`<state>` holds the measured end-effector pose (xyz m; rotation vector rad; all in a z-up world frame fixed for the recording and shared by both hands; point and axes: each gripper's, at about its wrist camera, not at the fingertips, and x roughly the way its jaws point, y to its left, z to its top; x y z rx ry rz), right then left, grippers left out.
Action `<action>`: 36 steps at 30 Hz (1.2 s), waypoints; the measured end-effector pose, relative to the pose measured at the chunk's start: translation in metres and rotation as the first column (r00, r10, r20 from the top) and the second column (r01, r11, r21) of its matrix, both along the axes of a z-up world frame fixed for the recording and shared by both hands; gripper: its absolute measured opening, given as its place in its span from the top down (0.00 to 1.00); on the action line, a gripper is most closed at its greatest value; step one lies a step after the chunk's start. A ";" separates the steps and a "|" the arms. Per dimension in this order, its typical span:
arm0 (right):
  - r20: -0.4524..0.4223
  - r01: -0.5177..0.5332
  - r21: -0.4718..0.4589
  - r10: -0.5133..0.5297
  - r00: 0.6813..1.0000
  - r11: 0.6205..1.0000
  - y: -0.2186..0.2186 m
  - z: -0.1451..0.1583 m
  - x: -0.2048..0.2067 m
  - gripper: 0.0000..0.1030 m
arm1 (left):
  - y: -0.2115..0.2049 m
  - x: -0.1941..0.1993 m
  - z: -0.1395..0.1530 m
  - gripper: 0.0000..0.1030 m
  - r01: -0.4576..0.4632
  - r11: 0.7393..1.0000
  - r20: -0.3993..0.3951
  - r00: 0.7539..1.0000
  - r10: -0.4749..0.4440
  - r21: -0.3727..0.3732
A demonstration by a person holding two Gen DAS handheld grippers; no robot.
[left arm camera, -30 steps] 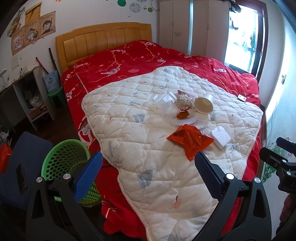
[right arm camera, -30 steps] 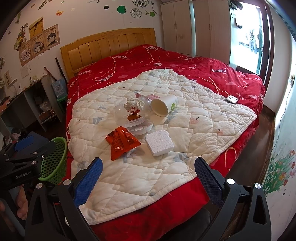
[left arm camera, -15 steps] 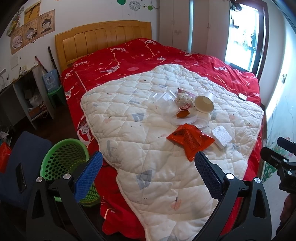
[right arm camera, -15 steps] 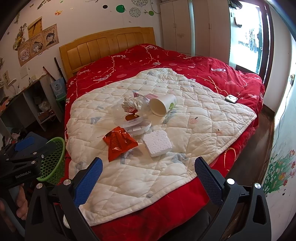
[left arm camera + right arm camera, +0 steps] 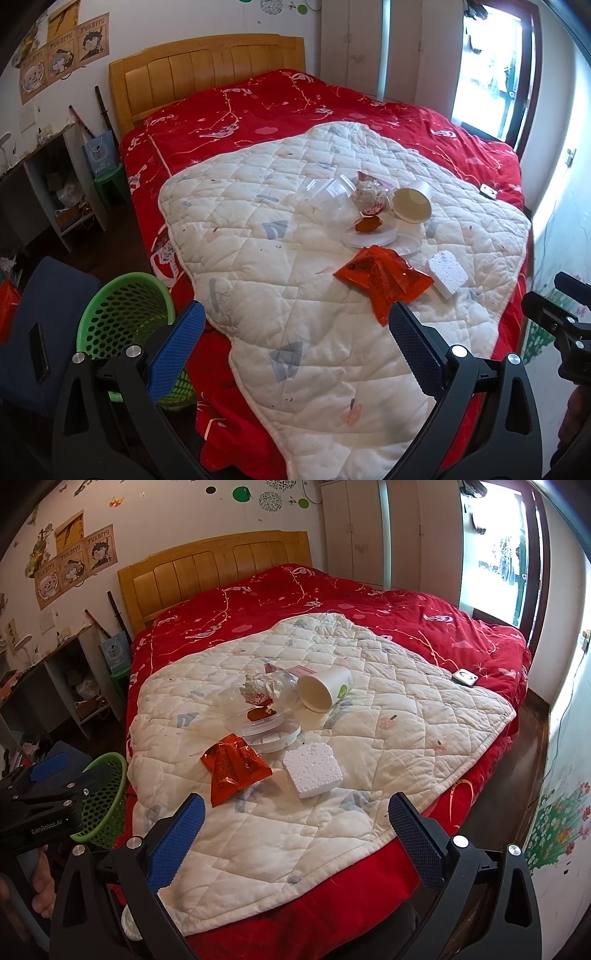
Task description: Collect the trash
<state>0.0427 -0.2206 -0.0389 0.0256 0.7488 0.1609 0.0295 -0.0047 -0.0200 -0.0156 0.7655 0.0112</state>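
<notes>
- Lying on a bed with a red cover (image 5: 258,110) is a white quilted blanket (image 5: 280,280), on which the trash is gathered in one cluster.
- Red snack wrapper (image 5: 382,278): crumpled and flat on the blanket, at the near edge of the cluster; its corner is seen just beside the right fingertip of the left gripper in the left wrist view.
- White foam block (image 5: 312,771): set just beside the wrapper, on the side toward the window.
- Paper cup (image 5: 325,693): tipped on its side, mouth turned toward the cameras, at the far side of the cluster.
- Clear plastic lids (image 5: 264,725): stacked round pieces, with an orange scrap lying on top.
- Crumpled paper wad (image 5: 258,686): seated among clear plastic containers (image 5: 328,203) behind the lids.
- Green mesh basket (image 5: 125,317): placed on the floor beside the bed, well apart from the trash.
- Left gripper (image 5: 295,354): held above the near end of the bed, jaws spread wide, nothing between the blue pads.
- Right gripper (image 5: 295,834): held over the near edge of the blanket, jaws likewise spread wide and unloaded.
- Small white device (image 5: 466,676): noted on the red cover, near the window side.
- Wooden headboard (image 5: 214,568): set against the wall with posters (image 5: 74,565).
- White wardrobe (image 5: 369,535): placed beside the window.
</notes>
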 end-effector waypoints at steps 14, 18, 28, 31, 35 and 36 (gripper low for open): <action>-0.021 -0.008 -0.011 0.008 1.000 1.000 0.000 -0.006 0.022 0.07 | 0.004 0.011 -0.006 0.05 -0.018 1.000 -0.026 1.000 0.018 -0.006; -0.024 -0.009 -0.012 0.009 1.000 1.000 0.000 -0.006 0.023 0.07 | 0.005 0.012 -0.008 0.05 -0.021 1.000 -0.030 0.999 0.021 -0.007; -0.022 -0.009 -0.021 0.009 1.000 1.000 -0.001 -0.009 0.031 0.07 | 0.004 0.017 -0.009 0.05 -0.016 1.000 -0.037 0.999 0.015 -0.010; -0.023 -0.010 -0.030 0.009 1.000 1.000 -0.004 -0.008 0.035 0.07 | -0.001 0.022 -0.010 0.05 -0.002 1.000 -0.041 0.999 0.002 -0.010; -0.030 -0.014 -0.032 0.013 0.999 0.999 -0.010 -0.010 0.044 0.07 | -0.008 0.032 -0.014 0.05 0.024 1.000 -0.052 0.998 -0.025 -0.012; -0.033 -0.017 -0.031 0.016 0.999 0.999 -0.011 -0.010 0.047 0.07 | -0.010 0.035 -0.015 0.05 0.036 0.999 -0.055 0.998 -0.036 -0.011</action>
